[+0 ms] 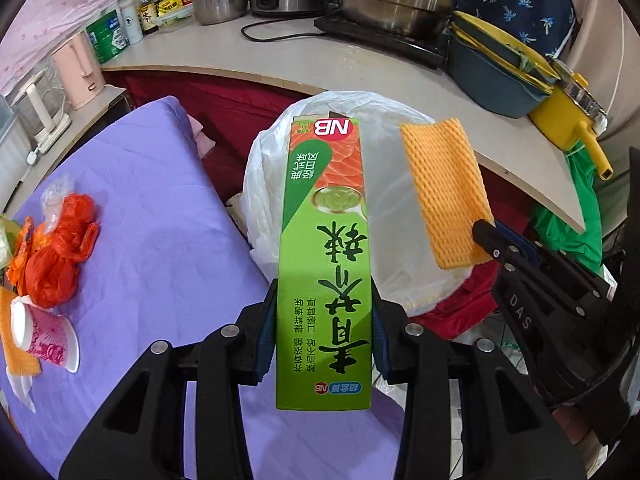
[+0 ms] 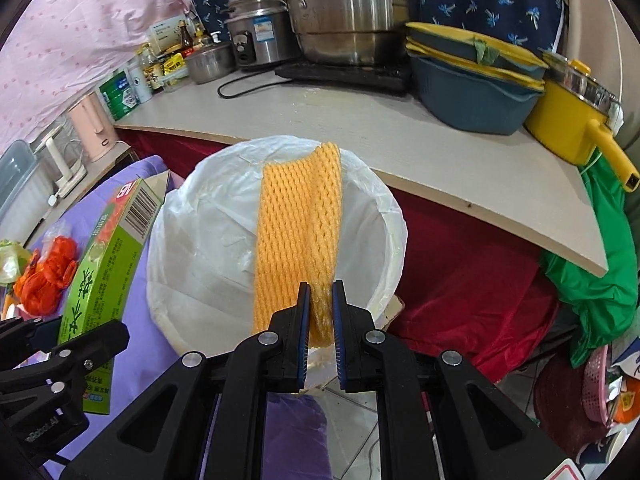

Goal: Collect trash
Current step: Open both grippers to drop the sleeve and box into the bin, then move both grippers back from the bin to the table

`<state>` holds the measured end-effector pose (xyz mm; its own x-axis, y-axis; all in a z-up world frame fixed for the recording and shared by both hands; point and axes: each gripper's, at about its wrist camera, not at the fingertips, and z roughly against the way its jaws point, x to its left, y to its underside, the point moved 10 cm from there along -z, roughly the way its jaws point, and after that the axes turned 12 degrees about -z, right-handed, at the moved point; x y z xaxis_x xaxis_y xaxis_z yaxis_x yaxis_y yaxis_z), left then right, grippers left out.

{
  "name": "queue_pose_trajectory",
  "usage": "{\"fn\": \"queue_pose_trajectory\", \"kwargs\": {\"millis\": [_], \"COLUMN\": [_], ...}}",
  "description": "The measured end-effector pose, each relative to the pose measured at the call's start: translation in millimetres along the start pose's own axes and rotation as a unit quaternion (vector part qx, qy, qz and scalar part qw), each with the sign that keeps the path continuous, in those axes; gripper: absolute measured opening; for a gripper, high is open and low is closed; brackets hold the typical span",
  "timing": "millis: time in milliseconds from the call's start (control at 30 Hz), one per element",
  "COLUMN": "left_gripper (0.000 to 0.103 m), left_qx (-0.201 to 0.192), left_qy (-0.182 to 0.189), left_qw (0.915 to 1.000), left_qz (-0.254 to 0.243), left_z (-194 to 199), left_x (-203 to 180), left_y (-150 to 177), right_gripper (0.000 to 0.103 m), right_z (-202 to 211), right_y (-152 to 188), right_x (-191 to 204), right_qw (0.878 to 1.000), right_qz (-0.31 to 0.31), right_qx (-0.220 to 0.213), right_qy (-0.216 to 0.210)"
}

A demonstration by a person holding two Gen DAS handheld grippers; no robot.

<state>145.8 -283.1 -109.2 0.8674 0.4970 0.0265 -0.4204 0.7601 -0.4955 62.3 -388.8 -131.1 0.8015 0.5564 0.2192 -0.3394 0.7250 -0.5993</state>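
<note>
Left wrist view: the left gripper (image 1: 324, 332) is clamped on a green carton (image 1: 326, 248), its far end reaching over the near rim of the white-lined bin (image 1: 400, 120). This looks like the drop step; next the carton needs carrying fully over the opening before the jaws part. More litter, an orange bag (image 1: 60, 256) and a paper cup (image 1: 44, 336), lies at the purple table's (image 1: 160, 220) left edge.

Right wrist view: the right gripper (image 2: 321, 320), nearly closed, pinches a yellow foam net (image 2: 298, 232) hanging above the bin's mouth, ready for release.
</note>
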Motion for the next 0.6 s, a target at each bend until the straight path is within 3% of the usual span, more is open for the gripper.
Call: {"fn": "queue_pose_trajectory", "kwargs": {"millis": [300,433,600], "left_gripper": [0.042,0.053,0.061], "left_qx": [0.001,-0.022,-0.059], "left_qy": [-0.004,-0.017,-0.041], "left_qw": [1.0,0.9996,0.9974], "left_qz": [-0.004,0.004,0.007], "left_z": [-24,-18,2], "left_x": [5,14,26], "left_y": [-14,-25,-35], "right_gripper": [0.014,0.036,0.039], "right_z": [-26,-21,-1], "right_y": [-11,-25,-43], "right_x": [4,10,21], "right_qw": [0.999,0.999,0.997], "right_qz": [-0.03,-0.047,-0.052], "right_qx": [0.017,-0.001,-0.033], "right_qy": [-0.015,-0.024,-0.035]}}
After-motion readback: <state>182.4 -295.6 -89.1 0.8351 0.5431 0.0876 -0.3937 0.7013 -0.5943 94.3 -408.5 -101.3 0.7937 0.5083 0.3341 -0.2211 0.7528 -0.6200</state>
